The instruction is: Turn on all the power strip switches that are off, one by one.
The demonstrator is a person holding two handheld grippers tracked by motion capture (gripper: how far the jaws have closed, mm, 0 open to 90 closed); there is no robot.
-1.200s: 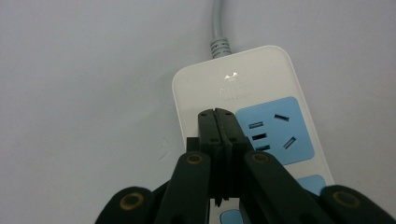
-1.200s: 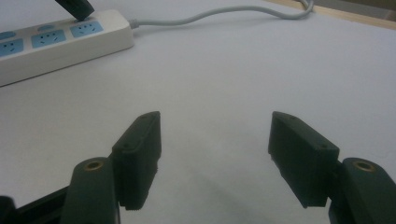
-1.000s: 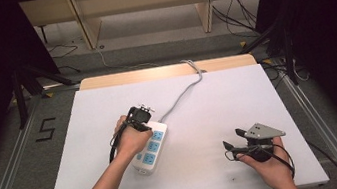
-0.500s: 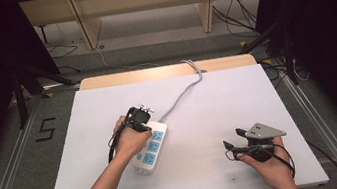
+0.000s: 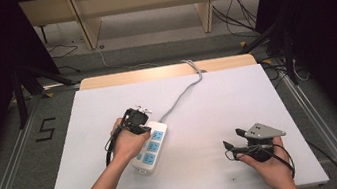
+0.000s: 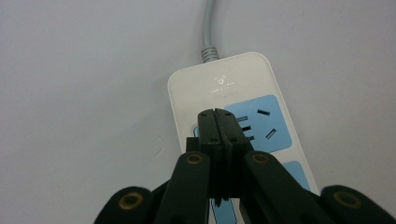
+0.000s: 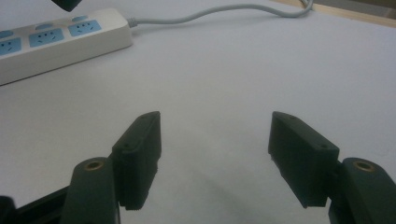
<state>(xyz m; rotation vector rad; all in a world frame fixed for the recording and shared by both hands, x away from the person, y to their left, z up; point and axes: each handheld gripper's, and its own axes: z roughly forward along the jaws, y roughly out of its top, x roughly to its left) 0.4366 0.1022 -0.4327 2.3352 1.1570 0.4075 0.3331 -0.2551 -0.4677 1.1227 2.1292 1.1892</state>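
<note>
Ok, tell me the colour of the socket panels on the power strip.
Light blue panels on a white strip; clearest in the left gripper view.

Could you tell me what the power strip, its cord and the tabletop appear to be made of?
Power strip: seemingly hard white plastic, smooth with a slight sheen, and matte light-blue socket panels.
Cord: probably grey rubber or vinyl sheathing; it curves loosely, with a ribbed sleeve at the strip.
Table: a matte white surface, possibly laminate or sheet, with a bare wood-coloured strip along the far edge.
</note>
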